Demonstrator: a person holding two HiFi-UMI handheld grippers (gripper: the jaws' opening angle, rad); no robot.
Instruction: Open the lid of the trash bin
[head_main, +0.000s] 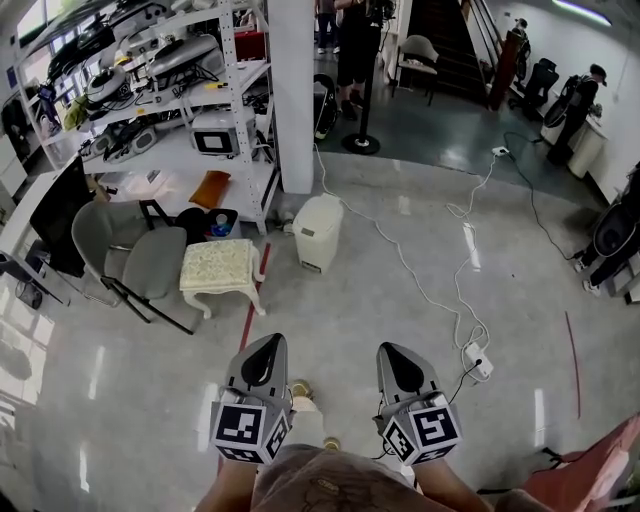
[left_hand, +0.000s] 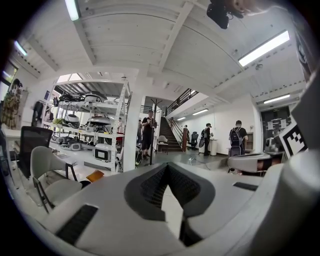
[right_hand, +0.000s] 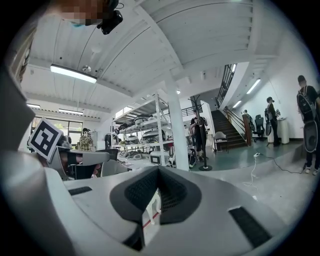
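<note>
I can read no words, numbers or brand names anywhere in my views. The only sign-like marks are black-and-white square patterns without letters. They sit on the left cube (head_main: 248, 430) of my left gripper (head_main: 268, 345), low and left of centre in the head view, and on the right cube (head_main: 424, 432) of my right gripper (head_main: 392, 352), low and right of centre. One such pattern also shows at the right edge of the left gripper view, and another at the left edge of the right gripper view.

Polished grey floor (head_main: 400, 330), centre frame: glossy, mirrors the ceiling lights. Cream plastic trash bin (head_main: 318, 232), upper centre: smooth, matt. White painted-metal shelving rack (head_main: 232, 90), upper left. Left gripper's tongs (left_hand: 167, 166): matt grey plastic, black ribbed pads (left_hand: 150, 189).
</note>
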